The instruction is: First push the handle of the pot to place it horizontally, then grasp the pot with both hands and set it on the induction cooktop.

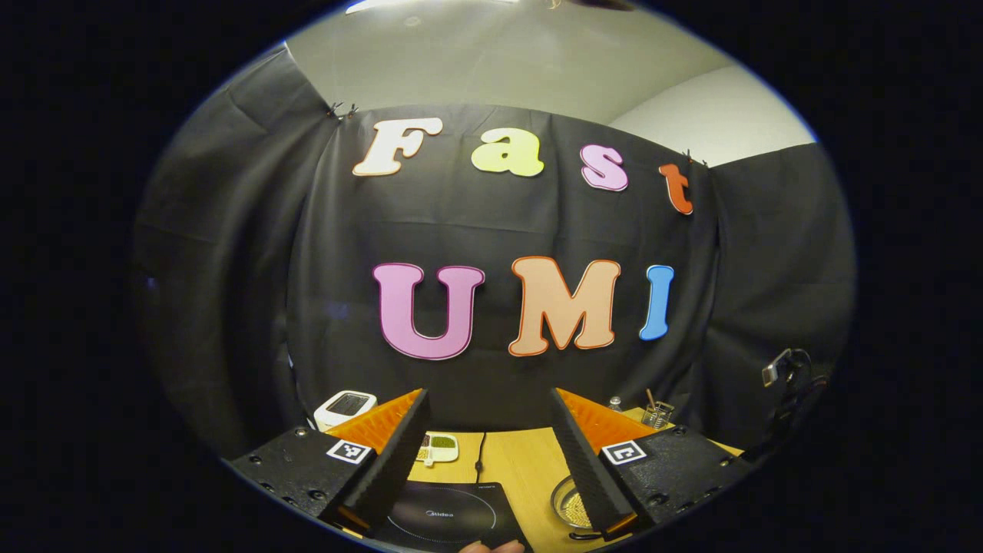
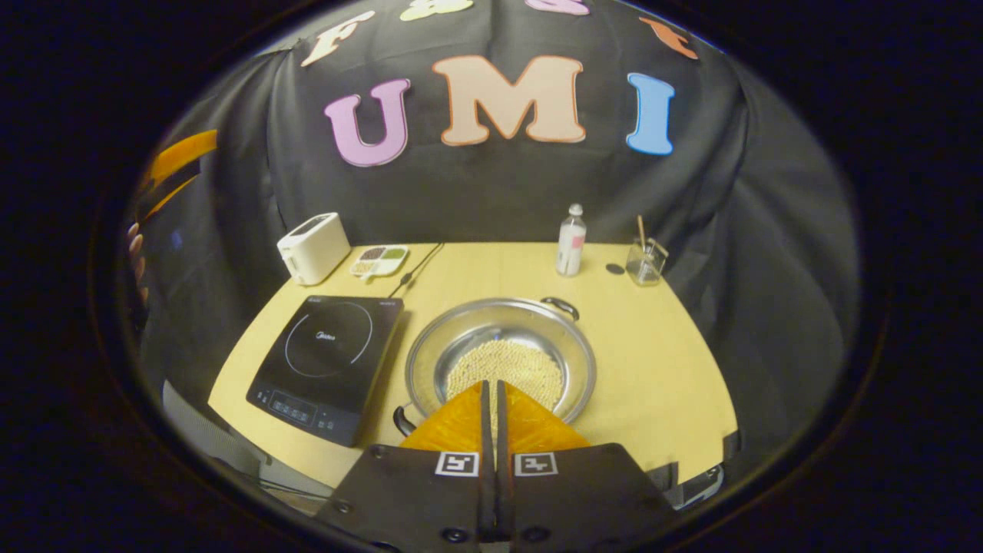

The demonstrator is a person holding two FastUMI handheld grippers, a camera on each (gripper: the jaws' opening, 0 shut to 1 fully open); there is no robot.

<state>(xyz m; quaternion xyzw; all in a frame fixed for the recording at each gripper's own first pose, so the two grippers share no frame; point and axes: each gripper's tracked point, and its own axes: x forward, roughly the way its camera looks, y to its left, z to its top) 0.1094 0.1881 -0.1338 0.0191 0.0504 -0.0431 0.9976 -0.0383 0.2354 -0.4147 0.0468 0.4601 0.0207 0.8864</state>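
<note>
We judge the steel pot (image 2: 501, 359), mid-counter beside the induction cooktop (image 2: 326, 365), rigid, slick and grain-heavy, best taken by its side handles; left gripper (image 1: 488, 453) gapes, right gripper (image 2: 491, 407) is closed, empty.

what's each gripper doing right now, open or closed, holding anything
Left gripper: open, fingers spread wide, holding nothing, raised above the table.
Right gripper: closed, fingers together, holding nothing, poised over the pot.

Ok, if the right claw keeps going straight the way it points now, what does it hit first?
Most likely the pot: the shut right claw aims down at its near rim and the pale grains inside. Depth is unclear, so rim or contents first is a guess.
</note>
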